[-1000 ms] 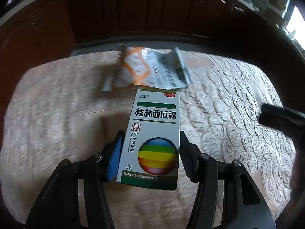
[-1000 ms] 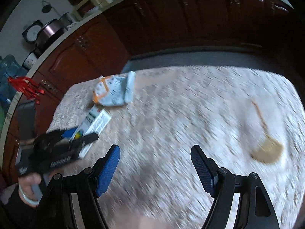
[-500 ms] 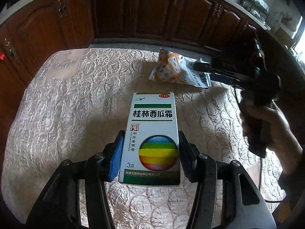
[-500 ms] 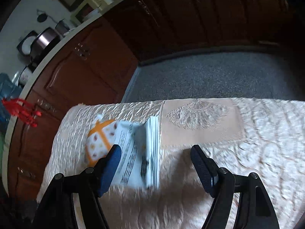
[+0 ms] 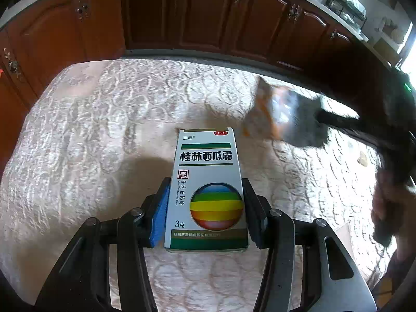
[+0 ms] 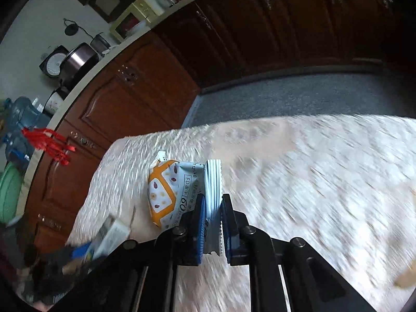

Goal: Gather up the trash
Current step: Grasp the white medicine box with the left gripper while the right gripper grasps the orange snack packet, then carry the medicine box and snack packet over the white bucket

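Observation:
My left gripper is shut on a white medicine box with green bands and a rainbow ball print, held above the table. My right gripper is shut on the crimped edge of a white and orange snack wrapper, lifted off the tablecloth. In the left wrist view the wrapper shows blurred at the right, held by the right gripper. In the right wrist view the box and left gripper show blurred at the lower left.
The table wears a cream embossed tablecloth. Dark wooden cabinets stand beyond a strip of grey floor. A small tan scrap lies on the cloth at the right. Kitchenware sits on the counter.
My right gripper closed on the snack wrapper's edge and lifted it off the cloth. My left gripper kept holding the medicine box.

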The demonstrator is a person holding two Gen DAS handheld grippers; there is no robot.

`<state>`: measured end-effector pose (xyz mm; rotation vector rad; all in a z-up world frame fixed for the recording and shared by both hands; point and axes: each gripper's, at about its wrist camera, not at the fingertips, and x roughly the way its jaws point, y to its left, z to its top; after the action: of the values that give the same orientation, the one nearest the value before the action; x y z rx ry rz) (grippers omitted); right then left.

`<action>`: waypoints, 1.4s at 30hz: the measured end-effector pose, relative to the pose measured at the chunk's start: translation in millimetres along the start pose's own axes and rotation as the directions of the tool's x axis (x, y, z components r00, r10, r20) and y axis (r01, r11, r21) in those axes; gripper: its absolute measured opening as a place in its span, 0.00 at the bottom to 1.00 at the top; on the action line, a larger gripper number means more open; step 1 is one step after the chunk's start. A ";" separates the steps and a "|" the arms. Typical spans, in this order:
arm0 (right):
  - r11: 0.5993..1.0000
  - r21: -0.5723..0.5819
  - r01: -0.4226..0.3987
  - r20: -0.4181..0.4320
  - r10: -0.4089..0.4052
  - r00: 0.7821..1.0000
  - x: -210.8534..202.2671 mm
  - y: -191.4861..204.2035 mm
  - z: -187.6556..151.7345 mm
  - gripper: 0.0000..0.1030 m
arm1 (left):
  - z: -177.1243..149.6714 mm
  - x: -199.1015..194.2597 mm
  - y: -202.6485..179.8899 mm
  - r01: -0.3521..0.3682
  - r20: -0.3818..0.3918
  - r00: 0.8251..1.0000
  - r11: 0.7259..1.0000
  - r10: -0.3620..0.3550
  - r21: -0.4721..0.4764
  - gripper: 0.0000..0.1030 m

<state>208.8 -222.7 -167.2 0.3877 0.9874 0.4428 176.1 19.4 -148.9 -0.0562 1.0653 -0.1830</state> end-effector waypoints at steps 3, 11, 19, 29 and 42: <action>1.000 0.011 0.014 -0.005 -0.014 1.000 -32.7 -17.2 -22.2 0.11 | -2.7 -1.4 -15.1 0.015 0.004 1.000 1.000 -0.015 0.019 0.48; 0.992 0.123 0.041 0.063 -0.049 0.997 -123.0 -68.5 -81.9 0.11 | -11.2 -7.7 -73.0 0.059 0.002 0.998 0.993 -0.060 0.106 0.48; 0.982 0.177 0.067 0.144 -0.093 0.985 -185.8 -90.1 -106.3 0.11 | -22.0 -25.7 -134.1 0.115 0.011 0.993 0.973 -0.120 0.200 0.48; 0.953 0.276 0.123 0.240 -0.192 0.951 -263.9 -126.2 -140.4 0.11 | -31.8 -35.8 -222.3 0.182 -0.006 0.982 0.924 -0.191 0.336 0.48; 0.880 0.447 0.158 0.308 -0.318 0.897 -340.0 -193.1 -181.2 0.11 | -45.2 -27.3 -325.0 0.269 -0.070 0.961 0.846 -0.268 0.461 0.48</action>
<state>-74.3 -543.3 -114.0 0.6938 0.7343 -0.0810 84.1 -293.4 -103.6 0.2329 0.9883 -0.6931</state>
